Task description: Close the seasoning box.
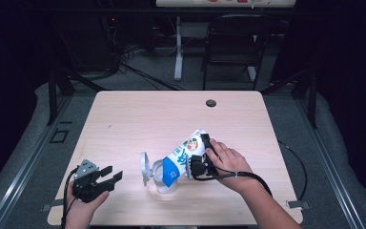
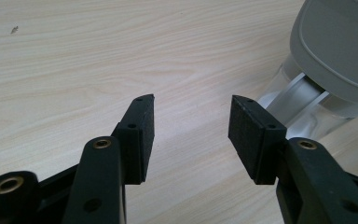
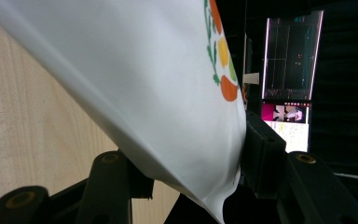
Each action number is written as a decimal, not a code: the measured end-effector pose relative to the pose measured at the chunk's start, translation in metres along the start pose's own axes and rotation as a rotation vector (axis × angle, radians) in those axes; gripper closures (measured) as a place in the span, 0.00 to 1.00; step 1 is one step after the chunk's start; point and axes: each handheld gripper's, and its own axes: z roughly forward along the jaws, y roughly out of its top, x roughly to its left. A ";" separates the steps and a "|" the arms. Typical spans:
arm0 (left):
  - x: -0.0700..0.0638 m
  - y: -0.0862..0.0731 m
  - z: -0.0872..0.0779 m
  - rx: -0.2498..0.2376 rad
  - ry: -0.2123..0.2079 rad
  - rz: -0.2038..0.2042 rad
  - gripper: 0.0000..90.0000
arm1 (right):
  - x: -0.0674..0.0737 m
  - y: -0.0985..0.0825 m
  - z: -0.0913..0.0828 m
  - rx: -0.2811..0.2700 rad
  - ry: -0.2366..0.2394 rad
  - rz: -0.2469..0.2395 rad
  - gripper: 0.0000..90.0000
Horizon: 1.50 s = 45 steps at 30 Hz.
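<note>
1. Gripping the white pouch with your right gripper, you are holding it tilted, its printed upper end up by your hand and its blue lower end dipping into the clear container; the jaws are clamped on the pouch's two faces, as the right gripper view is showing.
2. Sitting just left of the container's mouth, the grey lid is standing hinged open.
3. What is lying inside the container is impossible for you to make out, since the pouch is covering the mouth and the wall is blurring.
4. Your left gripper is resting well left of the container with its jaws standing apart on nothing; its own view is cutting the container off at the frame edge.
5. Beyond the container, the table is lying bare up to a dark round spot by the far edge, while the near edge is running close below the container.
</note>
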 end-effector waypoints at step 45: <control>0.000 0.000 0.001 -0.006 0.000 -0.001 0.57 | -0.001 0.000 -0.001 -0.010 -0.007 -0.010 0.59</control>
